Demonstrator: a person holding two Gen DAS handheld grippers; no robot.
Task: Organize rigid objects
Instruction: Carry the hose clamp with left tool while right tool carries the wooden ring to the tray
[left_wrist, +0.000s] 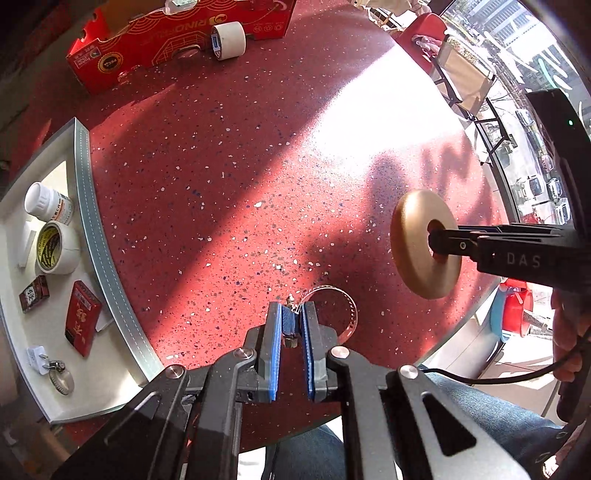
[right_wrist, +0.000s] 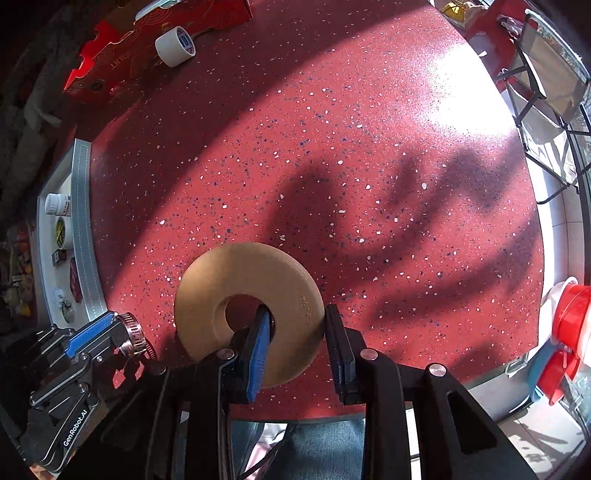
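Clamp first: my left gripper (left_wrist: 292, 314) is pinched on the screw housing of a metal hose clamp (left_wrist: 338, 310), its band looping out to the right of my fingers over the red speckled table (left_wrist: 207, 177). I hold it by the screw block because that is the only solid lump on it; the thin band would likely flex or slip. Whether it rests on the table or hangs just above it I cannot tell.

Right of the clamp, my right gripper (right_wrist: 295, 321) grips the gold ring (right_wrist: 247, 295), one finger through the hole and the other on the outer rim, so the smooth disc cannot slide out. It looks lifted off the table.

Left of the clamp, at the table's edge, sits the white tray (left_wrist: 83, 177), already holding a pill bottle (left_wrist: 46, 201), a tape roll (left_wrist: 57, 247), small red boxes, a plug and another hose clamp (left_wrist: 61, 376). Both held pieces probably belong there.

Far beyond the clamp, a second tape roll (left_wrist: 227, 38) leans against a red carton (left_wrist: 173, 40).
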